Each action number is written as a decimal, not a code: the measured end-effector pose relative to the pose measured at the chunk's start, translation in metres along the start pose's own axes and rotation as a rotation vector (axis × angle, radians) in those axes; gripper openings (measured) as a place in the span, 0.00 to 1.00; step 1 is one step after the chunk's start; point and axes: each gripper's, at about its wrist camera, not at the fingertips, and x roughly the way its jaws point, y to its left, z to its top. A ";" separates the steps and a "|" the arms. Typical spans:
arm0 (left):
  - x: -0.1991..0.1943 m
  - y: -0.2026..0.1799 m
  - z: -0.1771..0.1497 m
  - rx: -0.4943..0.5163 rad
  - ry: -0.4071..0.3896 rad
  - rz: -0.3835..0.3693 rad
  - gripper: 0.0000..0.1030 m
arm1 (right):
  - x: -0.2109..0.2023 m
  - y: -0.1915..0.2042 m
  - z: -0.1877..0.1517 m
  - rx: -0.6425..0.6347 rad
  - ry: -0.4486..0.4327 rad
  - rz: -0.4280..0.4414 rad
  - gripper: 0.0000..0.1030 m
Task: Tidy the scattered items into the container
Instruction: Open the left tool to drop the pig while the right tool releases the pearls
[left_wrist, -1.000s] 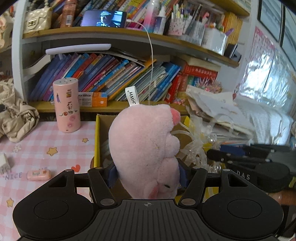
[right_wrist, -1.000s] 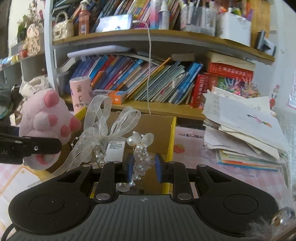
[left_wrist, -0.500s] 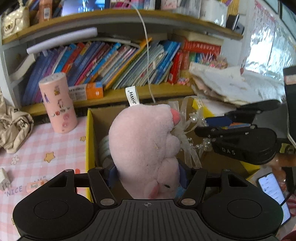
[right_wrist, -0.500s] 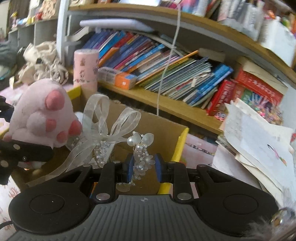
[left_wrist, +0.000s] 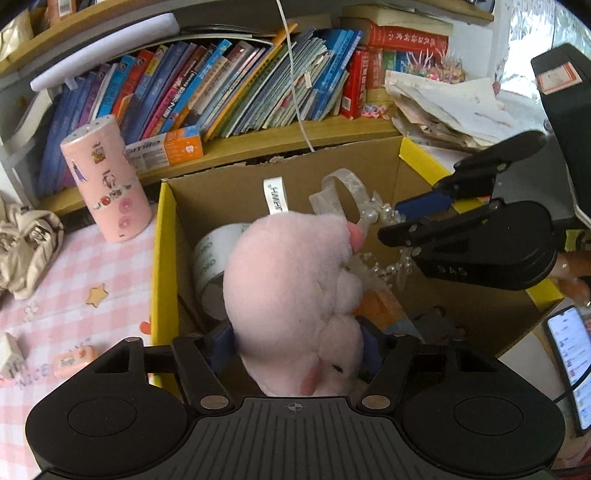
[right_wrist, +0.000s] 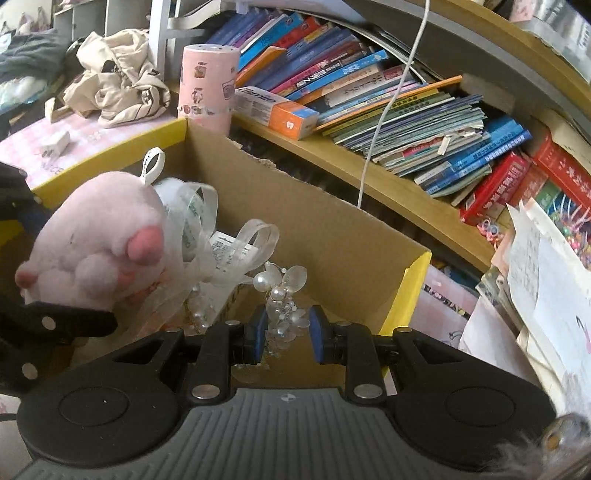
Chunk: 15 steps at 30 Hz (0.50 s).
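Observation:
My left gripper (left_wrist: 295, 347) is shut on a pink plush paw toy (left_wrist: 291, 288) and holds it over the open cardboard box (left_wrist: 236, 192) with yellow flaps. The toy also shows in the right wrist view (right_wrist: 96, 254). My right gripper (right_wrist: 286, 332) is shut on a pearl and ribbon hair ornament (right_wrist: 280, 291), its sheer bow (right_wrist: 207, 251) hanging above the box (right_wrist: 332, 236). In the left wrist view the right gripper (left_wrist: 424, 218) is over the box's right side. A tape roll (left_wrist: 210, 258) and an orange item (left_wrist: 380, 306) lie inside.
A pink cylinder (left_wrist: 107, 177) stands left of the box on the pink checked cloth (left_wrist: 74, 280). A small pink item (left_wrist: 74, 360) and a white block (left_wrist: 7, 354) lie there. A bookshelf (left_wrist: 258, 144) is behind, a paper stack (left_wrist: 450, 107) and a phone (left_wrist: 572, 354) at right.
Both grippers have moved forward and down over the box, tilting to look into it. The toy and the ornament are still held and now hang close together above its inside.

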 end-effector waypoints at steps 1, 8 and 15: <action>-0.001 -0.001 0.000 0.012 -0.006 0.014 0.76 | 0.001 -0.001 0.001 -0.007 0.001 0.000 0.22; -0.014 -0.009 0.003 0.086 -0.073 0.080 0.87 | 0.008 -0.005 0.005 -0.039 0.007 -0.010 0.22; -0.027 -0.008 0.000 0.068 -0.127 0.096 0.92 | 0.011 -0.005 0.007 -0.068 0.008 -0.030 0.30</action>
